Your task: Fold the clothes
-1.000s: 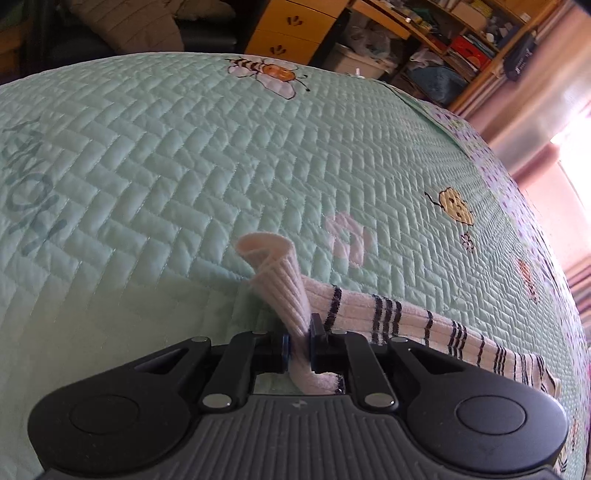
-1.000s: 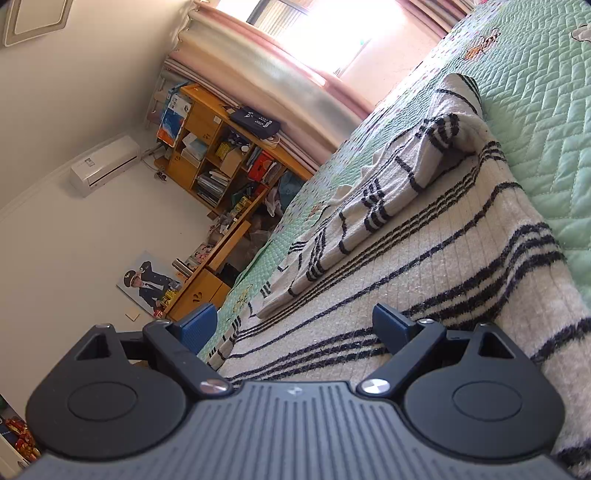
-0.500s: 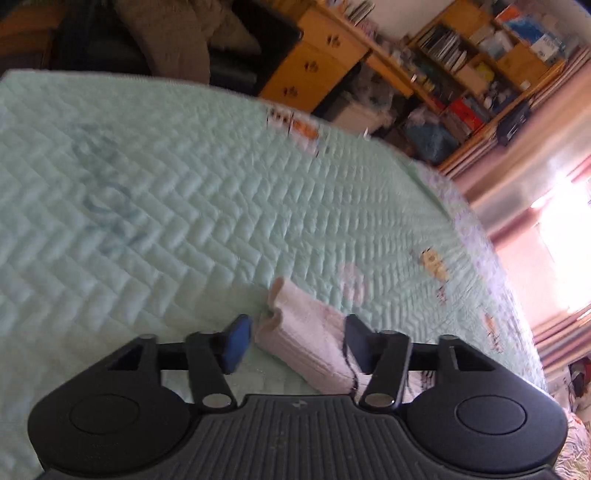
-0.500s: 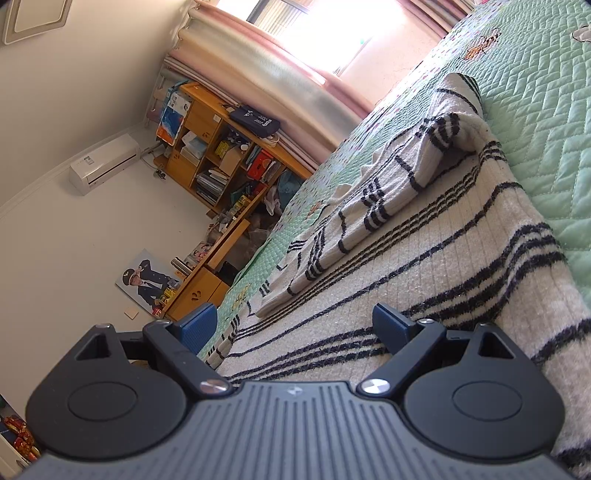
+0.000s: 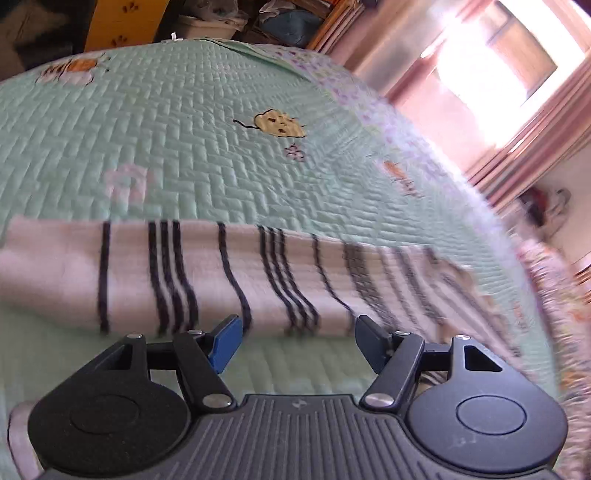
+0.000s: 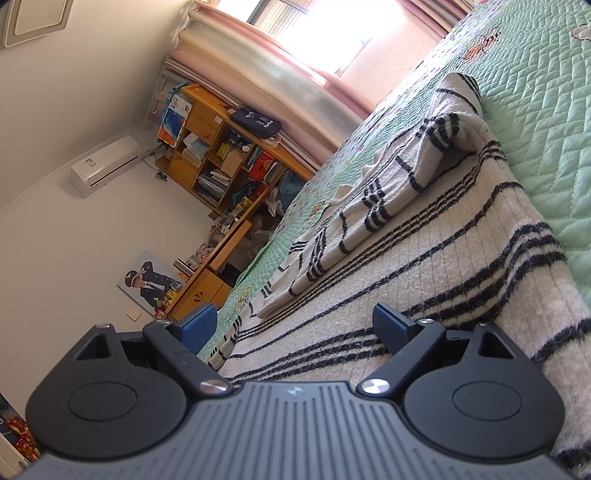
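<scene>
My left gripper [image 5: 297, 334] has its jaws spread, holding nothing, just short of the sweater [image 5: 207, 277] — a cream knit with black stripes, lying as a long folded band across the green quilt [image 5: 221, 158]. My right gripper [image 6: 295, 328] is spread too, low over the sweater [image 6: 424, 258], a sleeve [image 6: 388, 192] folded on top. Beyond the bed stand shelves [image 6: 229, 158] — then a bright window [image 6: 325, 33].
</scene>
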`<state>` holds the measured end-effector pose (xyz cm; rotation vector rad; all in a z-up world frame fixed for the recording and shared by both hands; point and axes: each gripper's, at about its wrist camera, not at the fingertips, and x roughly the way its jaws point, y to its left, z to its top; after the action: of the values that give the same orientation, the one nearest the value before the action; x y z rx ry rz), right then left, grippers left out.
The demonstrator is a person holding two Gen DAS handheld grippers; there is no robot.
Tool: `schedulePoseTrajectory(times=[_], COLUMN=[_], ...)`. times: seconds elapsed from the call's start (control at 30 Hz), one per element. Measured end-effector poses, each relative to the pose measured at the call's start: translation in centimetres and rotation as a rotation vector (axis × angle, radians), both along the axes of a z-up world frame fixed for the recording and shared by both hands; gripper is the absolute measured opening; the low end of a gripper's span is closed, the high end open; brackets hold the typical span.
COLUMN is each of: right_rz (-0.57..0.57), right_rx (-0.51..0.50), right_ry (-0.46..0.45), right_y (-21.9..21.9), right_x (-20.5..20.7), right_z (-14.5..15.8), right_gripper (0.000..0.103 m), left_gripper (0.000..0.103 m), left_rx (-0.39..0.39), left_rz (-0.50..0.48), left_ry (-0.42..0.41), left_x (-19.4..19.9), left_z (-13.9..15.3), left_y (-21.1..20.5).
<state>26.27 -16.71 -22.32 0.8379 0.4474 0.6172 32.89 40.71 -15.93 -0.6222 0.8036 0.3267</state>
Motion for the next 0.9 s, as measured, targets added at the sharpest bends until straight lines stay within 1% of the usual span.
schedulePoseTrajectory(times=[0.03,0.07,0.1,0.13,0.2,0.23,0.3,0.33,0.37,0.4,0.43,0.47,0.57,0.6,0.63,0.67,0.73,0.77,0.8,0.83,0.87,0.9], right_rz=[0.001,0.002,0.002,0.003,0.003,0.003,0.004,0.006,0.008,0.013,0.020,0.028,0.079,0.097,0.107,0.103,0.066,0.060,0.055,0.074,0.094,0.113], right_rx=[0.000,-0.001,-0.002,-0.005,-0.007,-0.008,-0.023,-0.038,-0.054,-0.077,-0.103,-0.130,-0.222,-0.235,-0.241,-0.256,-0.338,-0.380,-0.421,-0.452,-0.479,-0.506], right_ry=[-0.001,-0.002,-0.001,-0.001,0.000,0.002,0.008,0.013,0.018,0.027,0.041,0.056,0.116,0.128,0.121,0.101,0.031,-0.003,-0.036,-0.069,-0.077,-0.083], right_y=[0.0,0.0,0.0,0.0,0.0,0.0,0.1,0.3,0.4,0.6,0.9,1.2,2.0,2.1,2.2,2.3,2.7,3.0,3.3,3.8,4.5,5.1], right_x=[0.0,0.0,0.0,0.2,0.2,0.2,0.2,0.2,0.3,0.3,0.4,0.5,1.1,1.5,1.9,2.4,3.9,5.0,6.1,7.5,9.1,10.6], right_z=[0.0,-0.1,-0.1,0.0,0.0,0.0,0.2,0.4,0.6,0.8,1.2,1.5,3.2,4.1,5.0,6.0,8.4,9.3,10.2,10.9,11.1,11.2], right_gripper=[0.091,0.091,0.091,0.091,0.091,0.091,0.091,0.091,0.091,0.091,0.091,0.092,0.092,0.092,0.091,0.091,0.091,0.089,0.085,0.076,0.070,0.068], left_gripper=[0.055,0.039,0.036,0.032,0.031,0.031,0.035,0.042,0.052,0.059,0.069,0.071,0.072,0.073,0.077,0.081,0.083,0.087,0.090,0.093,0.093,0.093], left_rx=[0.020,0.028,0.030,0.005,-0.069,-0.087,-0.092,-0.089,-0.093,-0.106,-0.117,-0.126,-0.117,-0.128,-0.152,-0.183,-0.239,-0.256,-0.264,-0.260,-0.252,-0.246], left_rz=[-0.022,-0.016,0.001,0.021,0.064,0.072,0.056,0.051,0.057,0.067,0.087,0.112,0.131,0.125,0.112,0.089,0.030,-0.007,-0.051,-0.090,-0.125,-0.146], left_ry=[0.024,0.031,0.030,0.036,0.054,0.069,0.099,0.100,0.092,0.082,0.085,0.095,0.070,0.042,0.010,-0.021,-0.077,-0.090,-0.092,-0.087,-0.081,-0.061], left_x=[1.6,2.5,3.2,3.4,3.6,3.4,2.5,1.8,0.8,-0.3,-1.3,-2.4,-4.6,-5.3,-5.5,-5.3,-4.4,-3.5,-2.6,-1.5,-0.2,1.0], left_z=[-0.5,-0.6,-0.6,-0.4,0.1,0.3,0.6,0.9,1.2,1.4,1.5,1.7,2.9,3.4,3.9,4.2,4.8,5.0,5.0,4.8,4.6,4.2], left_y=[-0.2,0.4,1.4,2.2,3.3,3.5,2.9,2.5,2.0,1.6,1.3,0.9,-1.1,-2.0,-3.1,-4.3,-7.0,-8.8,-10.9,-12.8,-14.6,-16.6])
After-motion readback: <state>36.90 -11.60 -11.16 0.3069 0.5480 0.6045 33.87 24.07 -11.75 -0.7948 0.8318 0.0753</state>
